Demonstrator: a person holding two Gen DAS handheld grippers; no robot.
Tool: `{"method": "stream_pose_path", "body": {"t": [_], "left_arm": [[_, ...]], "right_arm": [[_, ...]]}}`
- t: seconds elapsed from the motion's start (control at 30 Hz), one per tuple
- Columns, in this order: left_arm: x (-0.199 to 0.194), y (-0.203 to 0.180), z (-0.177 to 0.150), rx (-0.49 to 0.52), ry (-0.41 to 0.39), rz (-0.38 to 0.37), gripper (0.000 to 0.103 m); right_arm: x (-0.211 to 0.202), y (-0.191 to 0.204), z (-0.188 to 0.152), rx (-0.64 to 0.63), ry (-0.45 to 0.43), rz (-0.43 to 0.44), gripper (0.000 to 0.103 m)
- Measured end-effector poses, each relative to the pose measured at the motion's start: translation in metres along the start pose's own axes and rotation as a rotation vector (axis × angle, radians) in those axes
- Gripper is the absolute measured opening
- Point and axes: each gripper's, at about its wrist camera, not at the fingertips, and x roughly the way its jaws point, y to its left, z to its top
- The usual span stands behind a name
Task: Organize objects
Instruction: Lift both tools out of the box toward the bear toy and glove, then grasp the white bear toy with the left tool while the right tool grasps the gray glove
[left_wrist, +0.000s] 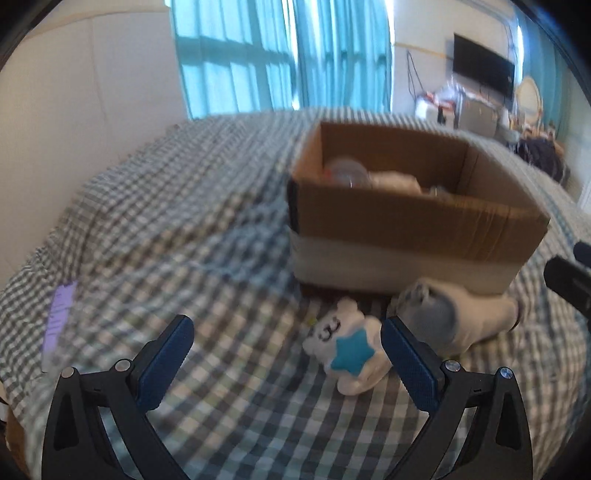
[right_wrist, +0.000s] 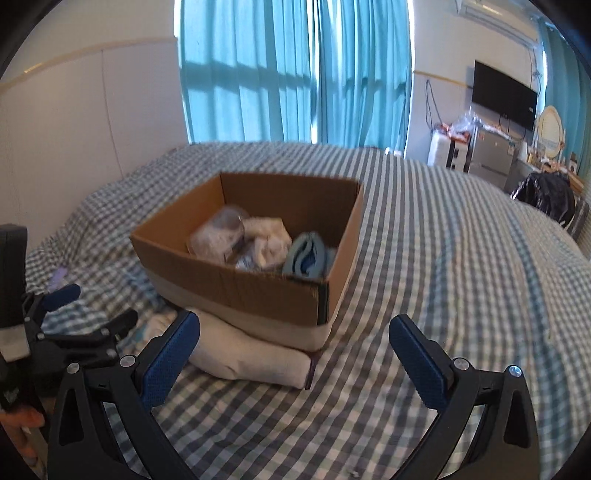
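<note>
An open cardboard box stands on the checked bed; in the right wrist view the cardboard box holds a clear plastic item, a cream cloth and blue rolled socks. A white sock with a blue star lies just in front of my open left gripper, near its right finger. A rolled cream sock lies against the box front; it also shows in the right wrist view. My right gripper is open and empty, just in front of that roll.
The checked bedspread covers the whole bed. A purple paper slip lies at the left. The left gripper shows at the left of the right wrist view. Blue curtains, a wall TV and cluttered furniture stand behind.
</note>
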Motion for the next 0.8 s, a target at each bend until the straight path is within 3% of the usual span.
{"method": "stream_pose_path", "body": {"t": [0.1, 0.4, 0.57, 0.67, 0.73, 0.77, 0.8], "left_arm": [[0.008, -0.006, -0.002, 0.006, -0.006, -0.044, 0.103], [0.024, -0.004, -0.003, -0.07, 0.033, -0.199, 0.103], [0.023, -0.01, -0.004, -0.034, 0.039, -0.205, 0.103], [0.027, -0.006, -0.003, -0.053, 0.067, -0.274, 0.092], [0.027, -0.006, -0.004, -0.054, 0.078, -0.322, 0.07], [0.025, -0.007, -0.004, -0.052, 0.081, -0.357, 0.064], [0.024, -0.008, -0.004, -0.043, 0.079, -0.354, 0.064]], "right_arm": [[0.014, 0.0, -0.007, -0.028, 0.014, -0.031, 0.103], [0.042, -0.012, -0.023, 0.01, 0.076, -0.006, 0.103], [0.044, -0.016, -0.021, 0.017, 0.083, -0.024, 0.103], [0.046, -0.014, -0.02, 0.014, 0.094, -0.03, 0.103], [0.047, -0.011, -0.018, 0.006, 0.1, -0.033, 0.103], [0.047, -0.009, -0.018, 0.0, 0.101, -0.035, 0.103], [0.046, -0.007, -0.017, -0.001, 0.101, -0.033, 0.103]]}}
